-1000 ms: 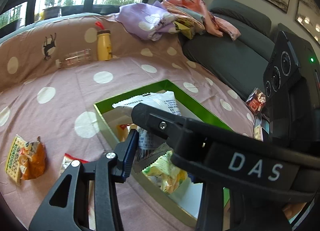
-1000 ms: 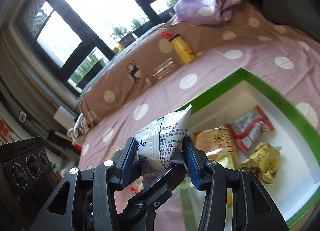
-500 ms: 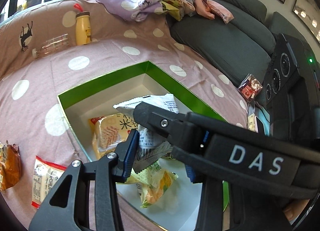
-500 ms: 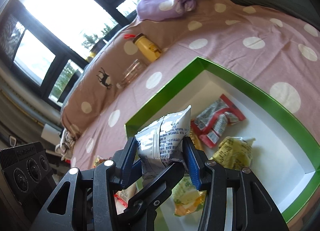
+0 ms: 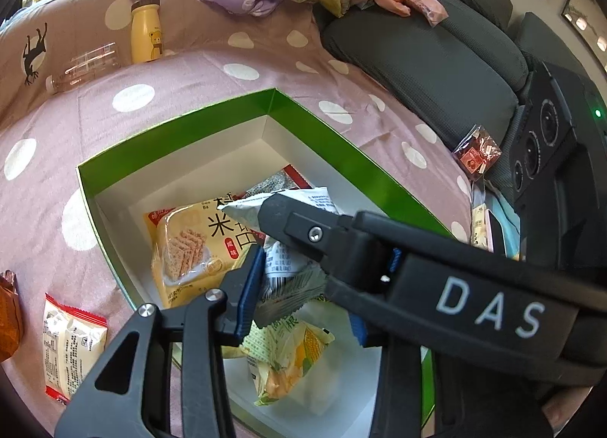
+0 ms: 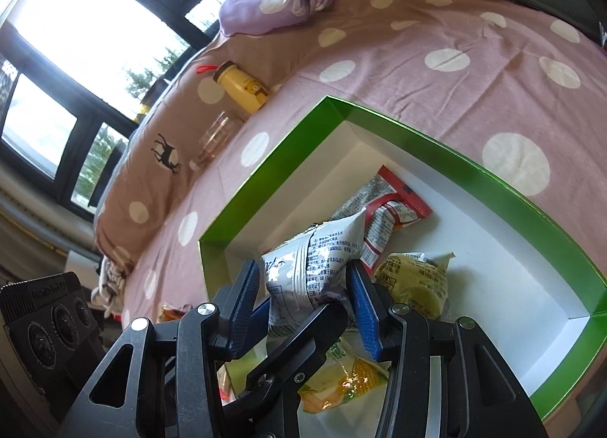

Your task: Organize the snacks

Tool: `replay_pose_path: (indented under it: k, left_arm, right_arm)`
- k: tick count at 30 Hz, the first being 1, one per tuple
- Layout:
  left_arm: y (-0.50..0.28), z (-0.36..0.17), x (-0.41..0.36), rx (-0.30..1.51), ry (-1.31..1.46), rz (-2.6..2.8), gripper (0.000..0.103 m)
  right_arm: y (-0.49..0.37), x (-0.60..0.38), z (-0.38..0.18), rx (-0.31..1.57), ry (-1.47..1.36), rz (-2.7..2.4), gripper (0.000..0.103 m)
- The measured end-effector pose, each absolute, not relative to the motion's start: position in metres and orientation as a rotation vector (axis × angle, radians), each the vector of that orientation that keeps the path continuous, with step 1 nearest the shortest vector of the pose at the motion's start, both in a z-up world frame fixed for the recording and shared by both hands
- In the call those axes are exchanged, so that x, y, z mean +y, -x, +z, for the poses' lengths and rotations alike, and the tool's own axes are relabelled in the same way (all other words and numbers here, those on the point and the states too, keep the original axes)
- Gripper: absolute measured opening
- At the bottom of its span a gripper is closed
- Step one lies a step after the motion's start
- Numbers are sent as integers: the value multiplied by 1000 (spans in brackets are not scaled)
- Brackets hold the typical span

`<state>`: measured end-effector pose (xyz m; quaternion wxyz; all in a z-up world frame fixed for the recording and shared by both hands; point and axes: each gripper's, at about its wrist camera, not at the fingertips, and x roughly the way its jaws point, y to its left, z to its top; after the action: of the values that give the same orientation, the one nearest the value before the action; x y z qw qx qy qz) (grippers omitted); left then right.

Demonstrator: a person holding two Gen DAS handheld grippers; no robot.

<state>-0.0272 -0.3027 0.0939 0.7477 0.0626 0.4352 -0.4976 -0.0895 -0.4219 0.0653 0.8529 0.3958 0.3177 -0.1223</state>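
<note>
A big green cardboard box with white inside (image 6: 470,164) fills the middle. Low in the frame, the right gripper (image 6: 309,295) squeezes a silver foil snack bag (image 6: 315,259) above it. The left gripper (image 5: 299,286): I cannot tell.

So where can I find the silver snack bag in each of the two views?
Left wrist view: silver snack bag sits at centre, partly hidden behind the crossing right claw.
Right wrist view: bag lower centre, held between the blue pads.
Shared landmark: green box.
</note>
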Motion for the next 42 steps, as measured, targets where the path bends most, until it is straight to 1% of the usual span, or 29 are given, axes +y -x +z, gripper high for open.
replay_pose_path:
  k: [8, 11, 13, 14, 17, 19, 21, 22, 24, 26, 27, 28, 33, 36, 42]
  left_arm:
    - [28, 93, -303, 952, -141, -1073, 37]
    - [28, 98, -292, 939, -121, -1059, 41]
    - [27, 102, -282, 926, -111, -1041, 46]
    - [26, 104, -274, 919, -104, -1027, 47]
    - [21, 109, -250, 906, -74, -977, 55]
    - [18, 113, -228, 890, -61, -917, 65]
    - [14, 115, -203, 877, -49, -843, 73]
    - [12, 116, -189, 875, -44, -804, 73]
    - [7, 118, -161, 876, -23, -721, 74]
    - [2, 119, -129, 869, 11, -625, 78]
    - [2, 119, -111, 860, 34, -574, 84]
    - [2, 117, -93, 853, 54, -530, 86]
    - [-10, 97, -14, 886, 173, -340, 86]
    - [-23, 83, 17, 934, 265, -258, 86]
    - [-37, 65, 37, 995, 328, -169, 86]
  right_arm:
    - [91, -426, 62, 682, -847, -297, 51]
    - [92, -424, 67, 665, -831, -313, 51]
    - [94, -421, 71, 652, -809, -333, 51]
    - [94, -420, 73, 647, -803, -337, 54]
    - [95, -415, 80, 627, -775, -344, 57]
    - [95, -410, 85, 615, -756, -347, 58]
    - [93, -402, 91, 600, -732, -339, 63]
    - [92, -398, 94, 594, -718, -331, 67]
    - [88, -388, 98, 593, -689, -314, 68]
    - [84, -378, 102, 598, -660, -303, 69]
    - [81, -370, 105, 600, -638, -292, 70]
    - [79, -364, 106, 601, -619, -279, 70]
    - [66, -336, 109, 632, -564, -210, 71]
    - [52, -314, 106, 684, -519, -157, 72]
    - [14, -256, 106, 813, -422, 3, 72]
